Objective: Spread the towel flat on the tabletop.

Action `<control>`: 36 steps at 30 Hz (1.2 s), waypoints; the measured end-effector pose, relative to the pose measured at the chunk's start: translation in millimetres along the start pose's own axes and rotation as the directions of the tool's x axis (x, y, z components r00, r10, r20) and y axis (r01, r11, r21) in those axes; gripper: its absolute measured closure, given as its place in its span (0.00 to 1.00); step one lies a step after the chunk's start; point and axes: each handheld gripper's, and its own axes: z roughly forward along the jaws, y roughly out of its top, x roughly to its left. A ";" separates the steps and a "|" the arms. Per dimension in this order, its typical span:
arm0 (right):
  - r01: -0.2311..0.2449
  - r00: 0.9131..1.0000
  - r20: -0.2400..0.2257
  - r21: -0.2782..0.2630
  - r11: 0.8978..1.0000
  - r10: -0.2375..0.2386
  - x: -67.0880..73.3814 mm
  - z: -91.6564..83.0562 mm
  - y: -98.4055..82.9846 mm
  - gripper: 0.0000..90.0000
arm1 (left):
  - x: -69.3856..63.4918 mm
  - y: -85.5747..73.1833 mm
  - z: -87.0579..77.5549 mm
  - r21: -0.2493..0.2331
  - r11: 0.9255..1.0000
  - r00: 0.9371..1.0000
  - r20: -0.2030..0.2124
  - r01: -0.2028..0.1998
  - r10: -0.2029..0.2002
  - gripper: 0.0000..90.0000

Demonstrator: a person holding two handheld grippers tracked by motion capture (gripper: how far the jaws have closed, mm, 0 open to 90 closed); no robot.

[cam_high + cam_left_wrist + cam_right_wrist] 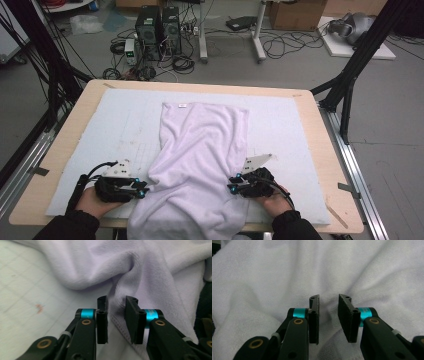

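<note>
A pale lilac terry towel (200, 160) lies lengthwise across the counter's (330, 165) middle, draping over its near edge. The left gripper (116, 315) stands with fingers (102, 320) released around the towel's hemmed edge. The right gripper (328, 315) likewise straddles a fold, unclenched.

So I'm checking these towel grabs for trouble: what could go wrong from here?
The left claw has just been opening and stands around only a thin hemmed ridge of the towel, so the edge may slip out. The towel's near end hangs over the table edge; its weight could drag it off. The right claw may pinch a bunched fold.
</note>
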 end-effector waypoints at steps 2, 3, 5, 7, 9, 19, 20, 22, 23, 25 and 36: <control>-0.001 1.000 -0.002 -0.001 1.000 0.001 -0.2 0.0 -0.1 0.79 | 0.9 2.6 4.0 -0.004 1.000 1.000 0.019 0.003 -0.003 0.78; -0.001 1.000 -0.002 -0.002 1.000 0.001 -0.1 0.1 -0.2 0.79 | 1.1 3.8 5.2 -0.002 1.000 0.999 0.035 0.004 -0.004 0.81; -0.005 1.000 -0.003 -0.005 1.000 0.005 -0.3 0.0 -0.6 0.79 | -0.7 5.3 6.5 0.001 1.000 0.999 0.037 -0.004 0.004 0.91; -0.005 1.000 -0.004 -0.006 1.000 0.005 -0.3 0.0 -0.8 0.79 | -2.7 5.8 4.8 0.006 1.000 1.000 0.022 -0.007 0.007 0.93; -0.005 1.000 -0.003 -0.005 1.000 0.005 -0.3 0.0 -0.8 0.78 | -4.0 4.8 1.3 0.001 1.000 1.000 0.002 -0.009 0.009 0.94; -0.006 1.000 0.000 -0.009 1.000 0.006 0.2 0.1 -1.0 0.78 | -8.0 -14.0 -45.0 -0.065 0.998 0.998 -0.064 0.019 -0.023 0.94; -0.006 1.000 -0.001 -0.009 1.000 0.006 0.4 0.1 -1.0 0.78 | -8.5 -15.6 -47.2 -0.063 0.998 0.998 -0.064 0.017 -0.021 0.93; -0.007 1.000 0.000 -0.007 1.000 0.007 0.5 0.0 -1.0 0.78 | -8.5 -17.9 -49.8 -0.064 0.998 0.998 -0.067 0.018 -0.022 0.92; -0.006 1.000 0.000 -0.008 1.000 0.006 0.5 0.0 -1.0 0.78 | -7.9 -18.3 -49.8 -0.068 0.997 0.997 -0.070 0.021 -0.026 0.91; -0.007 1.000 0.000 -0.008 1.000 0.007 0.4 0.0 -1.0 0.78 | -5.5 -17.0 -49.3 -0.070 0.997 0.997 -0.077 0.022 -0.028 0.86; -0.009 1.000 -0.007 -0.010 1.000 0.009 0.1 0.0 -1.3 0.77 | 9.9 -1.4 -16.9 -0.060 0.997 0.999 -0.032 0.039 -0.041 0.81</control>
